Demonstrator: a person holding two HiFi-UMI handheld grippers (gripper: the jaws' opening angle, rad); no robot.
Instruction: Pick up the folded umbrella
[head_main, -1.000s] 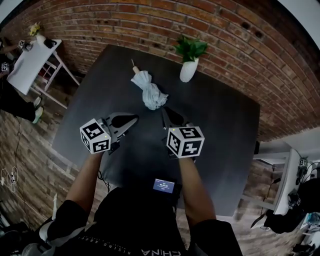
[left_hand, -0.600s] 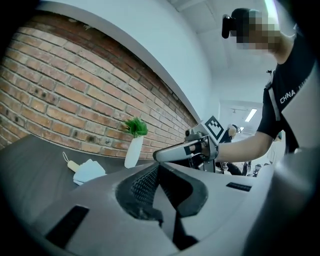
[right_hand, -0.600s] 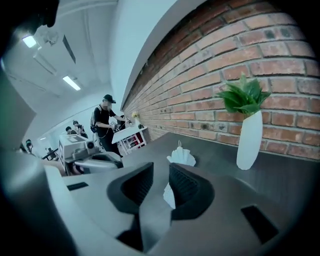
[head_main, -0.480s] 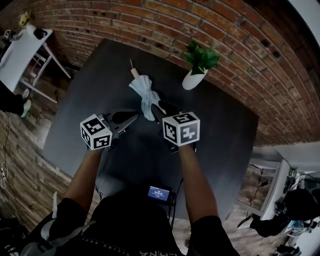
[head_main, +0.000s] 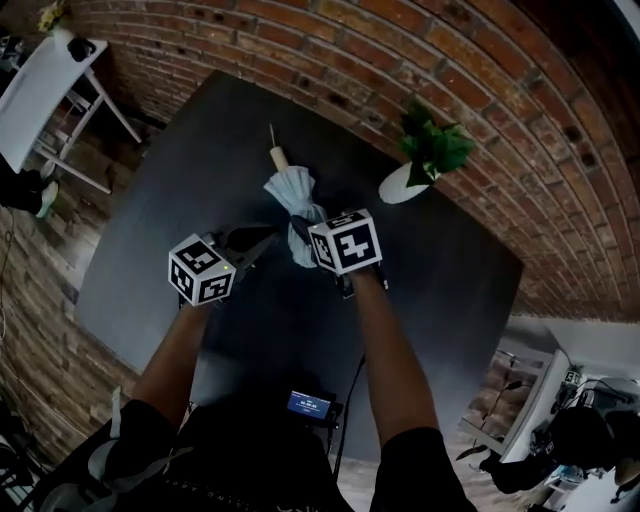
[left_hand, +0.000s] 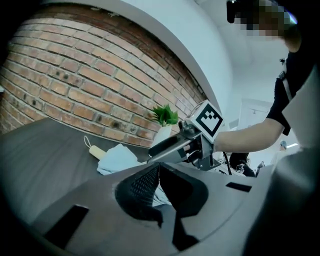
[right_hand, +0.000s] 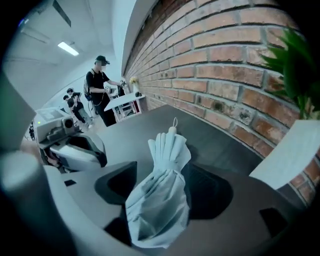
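Left gripper (head_main: 264, 241): jaws pressed together on nothing, tips just left of the umbrella. Umbrella (head_main: 293, 200): pale blue, folded, lying on the dark table (head_main: 190, 160) with its handle and loop toward the brick wall (head_main: 330, 40). Right gripper (right_hand: 162, 187): angled down over the umbrella's near end; its jaws have just been opening and stand spread, one on each side of the bundled cloth, not pinching it. Potted plant (head_main: 425, 160): far right, by the wall.
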